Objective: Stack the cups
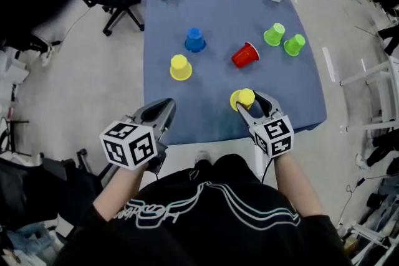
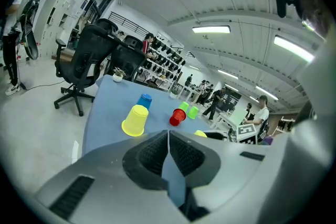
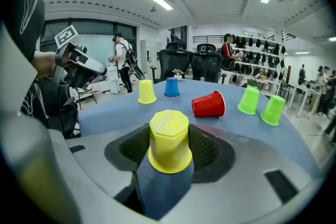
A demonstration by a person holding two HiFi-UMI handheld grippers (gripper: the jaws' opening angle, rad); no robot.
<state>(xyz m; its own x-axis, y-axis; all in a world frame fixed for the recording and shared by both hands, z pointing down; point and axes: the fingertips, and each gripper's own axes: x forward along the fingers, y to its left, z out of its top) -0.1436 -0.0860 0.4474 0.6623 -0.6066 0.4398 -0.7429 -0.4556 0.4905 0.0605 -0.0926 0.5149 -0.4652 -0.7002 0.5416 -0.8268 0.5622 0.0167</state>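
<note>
Right gripper (image 1: pixel 249 104) clamping upside-down yellow cup (image 3: pixel 169 140) at blue table's (image 1: pixel 218 15) near edge, left gripper (image 2: pixel 168 136) fingers pressed together, empty, by table's near left corner, red cup (image 1: pixel 245 55) on its side mid-table.

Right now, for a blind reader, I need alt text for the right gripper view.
The right gripper's jaws clasp an upside-down yellow cup on a blue table. Beyond stand a second yellow cup, a blue cup and two green cups; a red cup lies on its side.

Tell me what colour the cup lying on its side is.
The tipped cup is red, clearest in the right gripper view.
</note>
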